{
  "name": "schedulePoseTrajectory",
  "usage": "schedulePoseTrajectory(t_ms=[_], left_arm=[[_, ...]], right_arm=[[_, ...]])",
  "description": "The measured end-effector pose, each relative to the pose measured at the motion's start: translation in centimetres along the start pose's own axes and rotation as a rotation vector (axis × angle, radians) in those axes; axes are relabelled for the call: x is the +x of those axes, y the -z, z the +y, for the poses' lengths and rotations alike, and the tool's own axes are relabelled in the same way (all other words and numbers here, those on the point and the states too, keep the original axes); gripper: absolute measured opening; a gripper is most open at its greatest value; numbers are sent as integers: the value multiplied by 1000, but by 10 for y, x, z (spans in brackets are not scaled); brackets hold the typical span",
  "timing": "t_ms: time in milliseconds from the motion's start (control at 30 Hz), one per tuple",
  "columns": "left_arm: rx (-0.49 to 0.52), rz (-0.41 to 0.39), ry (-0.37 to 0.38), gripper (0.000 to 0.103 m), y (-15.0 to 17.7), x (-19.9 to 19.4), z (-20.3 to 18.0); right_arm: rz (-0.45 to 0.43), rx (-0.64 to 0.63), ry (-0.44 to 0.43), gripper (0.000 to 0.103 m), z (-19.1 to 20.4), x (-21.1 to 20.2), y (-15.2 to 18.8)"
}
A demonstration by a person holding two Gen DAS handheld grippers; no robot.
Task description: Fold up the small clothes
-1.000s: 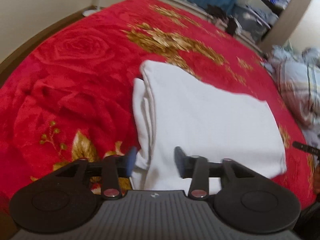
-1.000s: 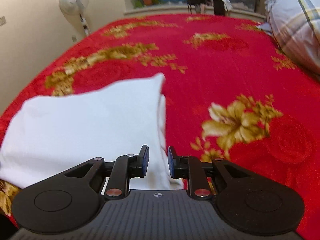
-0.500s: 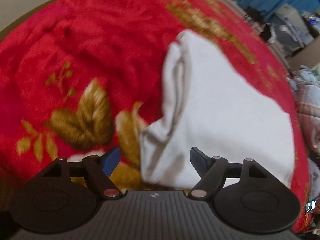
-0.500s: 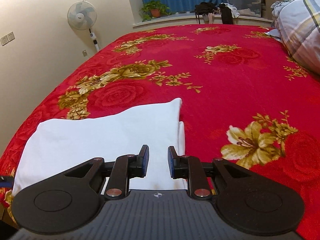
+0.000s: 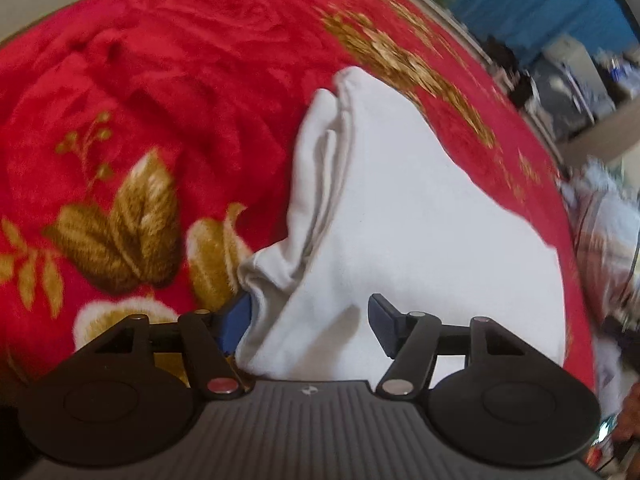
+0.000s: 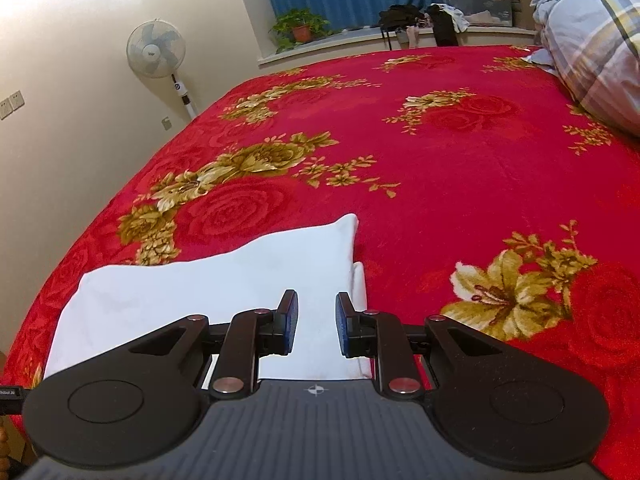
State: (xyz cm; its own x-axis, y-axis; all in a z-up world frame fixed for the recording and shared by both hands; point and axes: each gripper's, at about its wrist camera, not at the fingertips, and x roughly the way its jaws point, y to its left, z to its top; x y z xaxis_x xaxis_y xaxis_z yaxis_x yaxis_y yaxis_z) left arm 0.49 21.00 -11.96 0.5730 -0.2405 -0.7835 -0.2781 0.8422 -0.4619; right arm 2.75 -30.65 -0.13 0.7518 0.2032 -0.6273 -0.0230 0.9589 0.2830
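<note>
Though just drawn somewhat closer together, pinching nothing: jaws of the left gripper (image 5: 310, 316) wide apart, astride the bunched near corner of the folded white garment (image 5: 400, 208). Blue pad of the left-hand finger (image 5: 236, 320) tucked just behind the crumpled edge, touching it or nearly so; cannot tell which. Other finger (image 5: 382, 322) over the flat top layer, well clear of the raised fold between the two. Stretches away ahead of these tongs and to their right, layered edges showing along its left side. Lies on a red blanket (image 5: 180, 80) with gold flowers, blurred in this view.

Right gripper (image 6: 316, 322) parted by a narrow gap, gripping nothing. Hovers at the opposite end of the garment (image 6: 200, 284) — its right-hand edge just ahead of and below the fingertips, its bulk spreading off to the left of these tongs. Beyond the tips, open red blanket; far ahead to the left, a standing fan (image 6: 156, 48) by the wall; far ahead to the right, a plaid quilt (image 6: 592, 40).
</note>
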Motion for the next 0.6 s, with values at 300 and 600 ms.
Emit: schedulePoseTrajectory(t_ms=[300, 600], left_arm=[[43, -46, -49, 16, 7, 0, -9], [73, -109, -53, 11, 13, -17, -18]], right_arm=[[3, 5, 16, 21, -4, -1, -1], [1, 12, 19, 21, -6, -2, -2]])
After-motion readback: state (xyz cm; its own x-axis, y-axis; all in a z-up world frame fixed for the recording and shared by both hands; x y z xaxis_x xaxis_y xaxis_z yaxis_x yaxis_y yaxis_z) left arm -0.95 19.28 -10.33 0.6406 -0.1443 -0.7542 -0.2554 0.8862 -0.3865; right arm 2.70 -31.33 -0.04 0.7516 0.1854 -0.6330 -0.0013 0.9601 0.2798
